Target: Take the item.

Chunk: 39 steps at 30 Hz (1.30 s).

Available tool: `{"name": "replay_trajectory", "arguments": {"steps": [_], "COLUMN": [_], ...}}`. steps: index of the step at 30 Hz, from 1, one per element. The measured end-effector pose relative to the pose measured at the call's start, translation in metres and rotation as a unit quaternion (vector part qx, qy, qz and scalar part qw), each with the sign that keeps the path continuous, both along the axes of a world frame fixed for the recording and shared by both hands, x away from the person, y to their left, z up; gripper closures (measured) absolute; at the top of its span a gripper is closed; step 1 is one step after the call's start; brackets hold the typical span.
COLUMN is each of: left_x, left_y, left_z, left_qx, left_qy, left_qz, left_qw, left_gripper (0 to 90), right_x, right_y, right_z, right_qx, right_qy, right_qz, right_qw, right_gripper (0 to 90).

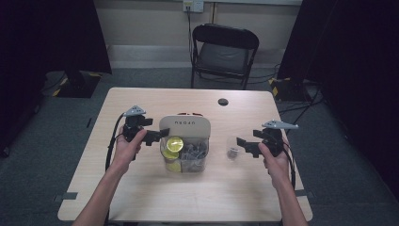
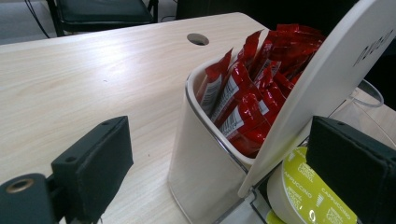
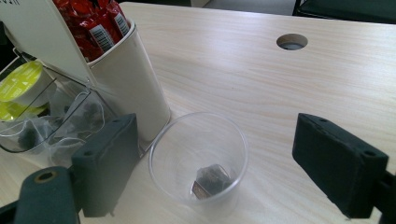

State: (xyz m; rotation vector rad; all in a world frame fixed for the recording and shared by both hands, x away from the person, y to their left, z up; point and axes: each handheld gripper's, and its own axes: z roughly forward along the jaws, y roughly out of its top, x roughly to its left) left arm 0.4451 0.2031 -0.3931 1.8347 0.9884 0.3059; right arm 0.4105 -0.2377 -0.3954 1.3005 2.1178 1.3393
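Note:
A white organiser [image 1: 184, 123] stands mid-table. Its back bin holds red sachets [image 2: 247, 98]; its clear front bin holds yellow-green capsules [image 1: 174, 142] and several tea bags [image 1: 194, 153]. My left gripper [image 1: 157, 135] reaches in from the left, open, its jaws either side of the organiser's corner [image 2: 196, 158]. One jaw stands beside a capsule [image 2: 308, 196], and neither pad presses on anything. A clear plastic cup [image 1: 232, 149] with one tea bag [image 3: 210, 179] in it stands right of the organiser. My right gripper [image 1: 244, 146] is open, with the cup [image 3: 198, 154] between its jaws, untouched.
A round cable hole [image 1: 223, 101] sits near the table's far edge. A black folding chair [image 1: 225, 49] stands beyond the table. Bare wood lies to the left, to the right and in front of the organiser.

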Motion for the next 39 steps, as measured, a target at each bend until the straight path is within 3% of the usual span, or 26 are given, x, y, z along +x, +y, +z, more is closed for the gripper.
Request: {"name": "replay_trajectory", "arguments": {"steps": [4,13,19,25,30,33,35,39], "left_x": [-0.001,-0.005,-0.006,-0.005,-0.001,0.001,0.002,0.005], "left_y": [0.002,0.006,0.014,0.027,0.035,0.039,0.039,0.037], "left_z": [0.001,0.007,0.012,0.020,0.018,0.017,0.016,0.014], "left_qx": [-0.003,-0.002,-0.011,-0.032,-0.033,-0.035,-0.037,-0.036], "left_qy": [-0.001,-0.008,-0.013,-0.023,-0.022,-0.021,-0.020,-0.021], "left_qz": [0.002,0.004,0.007,0.025,0.050,0.062,0.064,0.064], "left_qw": [1.0000,1.0000,0.9998,0.9989,0.9980,0.9972,0.9970,0.9971], "left_gripper": [8.2,15.2,15.5,15.6,15.8,15.7,15.7,15.7], "right_x": [-0.008,-0.030,-0.038,-0.034,-0.028,-0.031,-0.033,-0.035], "right_y": [-0.005,-0.010,-0.013,-0.014,-0.012,-0.008,-0.004,-0.003], "right_z": [-0.006,-0.029,-0.056,-0.076,-0.088,-0.094,-0.097,-0.099], "right_qx": [0.000,-0.033,-0.071,-0.104,-0.139,-0.143,-0.162,-0.154], "right_qy": [0.006,0.033,0.064,0.077,0.081,0.082,0.074,0.067], "right_qz": [-0.004,-0.002,-0.010,-0.033,-0.047,-0.050,-0.053,-0.056], "right_qw": [1.0000,0.9989,0.9954,0.9910,0.9858,0.9851,0.9826,0.9842], "right_gripper": [14.6,14.7,14.9,14.9,14.9,14.9,14.3,12.9]}}
